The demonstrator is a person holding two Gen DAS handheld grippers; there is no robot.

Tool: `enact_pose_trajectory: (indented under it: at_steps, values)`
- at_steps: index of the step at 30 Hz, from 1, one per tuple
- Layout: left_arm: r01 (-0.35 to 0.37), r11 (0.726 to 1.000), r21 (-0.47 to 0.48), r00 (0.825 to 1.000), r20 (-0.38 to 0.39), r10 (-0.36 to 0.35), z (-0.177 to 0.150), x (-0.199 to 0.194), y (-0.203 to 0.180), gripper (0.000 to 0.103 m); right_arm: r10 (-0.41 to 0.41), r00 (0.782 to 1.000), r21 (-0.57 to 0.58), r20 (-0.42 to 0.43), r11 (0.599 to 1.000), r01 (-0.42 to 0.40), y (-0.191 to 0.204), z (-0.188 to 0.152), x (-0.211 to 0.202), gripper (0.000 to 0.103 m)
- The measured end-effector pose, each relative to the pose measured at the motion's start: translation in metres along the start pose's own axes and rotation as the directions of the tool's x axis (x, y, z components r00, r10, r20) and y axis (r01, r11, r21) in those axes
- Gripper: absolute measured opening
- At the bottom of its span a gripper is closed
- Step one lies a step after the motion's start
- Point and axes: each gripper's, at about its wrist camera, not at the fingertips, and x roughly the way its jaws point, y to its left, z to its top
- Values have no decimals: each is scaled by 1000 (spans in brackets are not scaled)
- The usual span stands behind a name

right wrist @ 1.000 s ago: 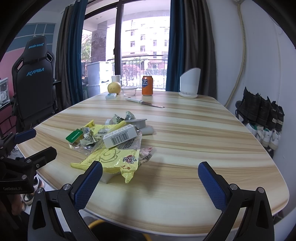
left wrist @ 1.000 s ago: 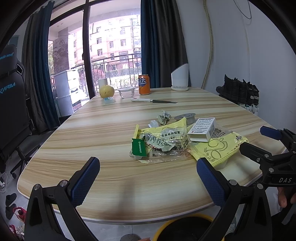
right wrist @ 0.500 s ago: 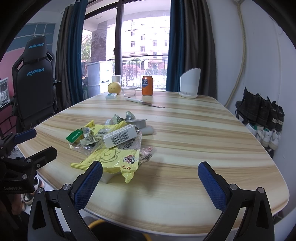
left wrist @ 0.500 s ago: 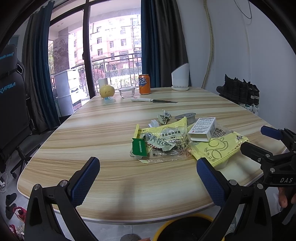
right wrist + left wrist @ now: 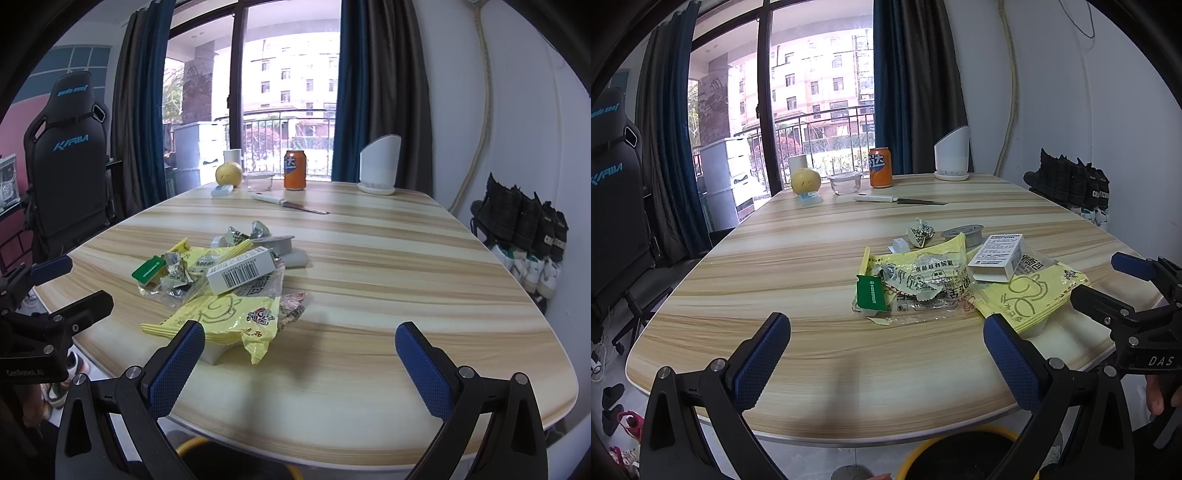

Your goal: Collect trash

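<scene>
Both the left gripper (image 5: 886, 354) and right gripper (image 5: 300, 354) hovered released, empty. The trash pile (image 5: 945, 280) lay on the table (image 5: 798, 266) near its front edge; grabbing one slippery wrapper might scatter the white box (image 5: 242, 271) resting on top.

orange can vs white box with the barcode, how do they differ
The orange can stands upright at the far edge of the table, apart from the trash; the white box lies on its side atop the yellow wrapper in the pile. The can is round, the box rectangular. Neither gripper touches either.
</scene>
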Motion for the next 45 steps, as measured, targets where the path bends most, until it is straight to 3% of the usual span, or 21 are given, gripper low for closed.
enact_pose_trajectory:
  at_steps: [21, 25, 30, 45]
  values:
    - [-11, 1000, -15, 1000, -5, 11, -1, 2, 5, 102, 18, 1000, -3, 5, 1000, -18, 1, 2, -2, 103]
    - [-16, 1000, -16, 1000, -2, 16, 0, 2, 5, 102, 57, 998, -5, 1, 998, -57, 1, 8, -2, 103]
    - [-20, 999, -30, 1000, -1, 20, 1, 2, 9, 102, 157, 985, -37, -72, 986, -160, 8, 27, 14, 103]
    - [-23, 997, -69, 1000, -15, 22, 3, 5, 22, 102, 132, 971, -210, -201, 962, -174, 41, 63, 66, 103]
